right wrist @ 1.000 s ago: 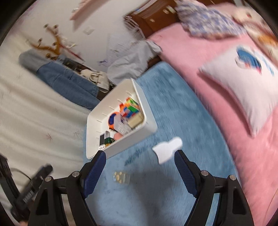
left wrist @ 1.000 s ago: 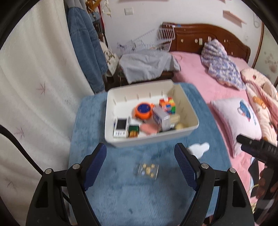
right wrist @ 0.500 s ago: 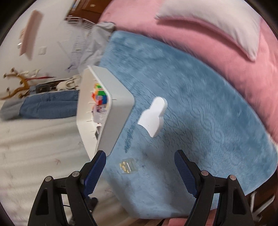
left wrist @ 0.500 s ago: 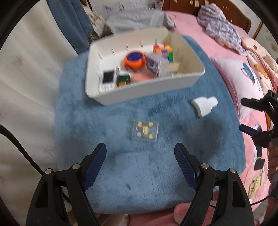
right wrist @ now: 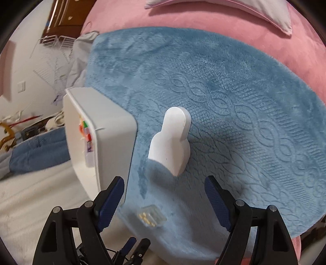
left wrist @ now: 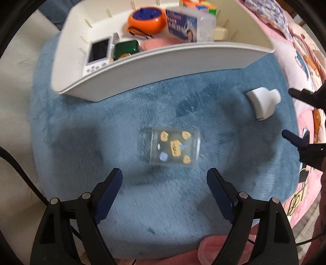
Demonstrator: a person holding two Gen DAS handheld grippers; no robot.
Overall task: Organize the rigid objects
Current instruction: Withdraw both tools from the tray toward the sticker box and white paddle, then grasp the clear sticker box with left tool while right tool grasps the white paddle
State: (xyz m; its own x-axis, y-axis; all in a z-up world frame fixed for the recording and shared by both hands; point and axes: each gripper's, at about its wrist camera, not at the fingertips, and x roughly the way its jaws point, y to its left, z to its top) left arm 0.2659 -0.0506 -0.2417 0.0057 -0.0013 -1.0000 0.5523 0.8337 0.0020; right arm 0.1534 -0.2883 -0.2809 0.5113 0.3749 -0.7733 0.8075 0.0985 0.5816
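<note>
Two claws over a blue mat (left wrist: 81, 126) laid on a bed, with two loose items left outside the white bin (left wrist: 163, 61). The left claw (left wrist: 164, 179), its jaws just opened a little wider and nothing between them, points down at a clear case (left wrist: 174, 148) that lies flat on the mat, a short way ahead of the fingertips and apart from the bin wall. The right claw (right wrist: 164, 186), jaws apart and empty, aims at a white bottle-shaped piece (right wrist: 171, 140) lying on its side just beside the bin's corner. Risks, as judged from this view: the case is thin and flat on deep pile — fingers closing above its edges would likely skate over the lid or pinch mat fibres instead, and a tilted lift could let it slip out. The white piece is smooth and tapered; a grip on its narrow neck may let it swing or squirt free, and the left finger of the right claw already passes close to the bin wall, so a careless approach could nudge the bin. The bin already holds an orange tub (left wrist: 146, 18), a handheld (left wrist: 98, 55) and other items — a dropped piece may land on them rather than settle.
</note>
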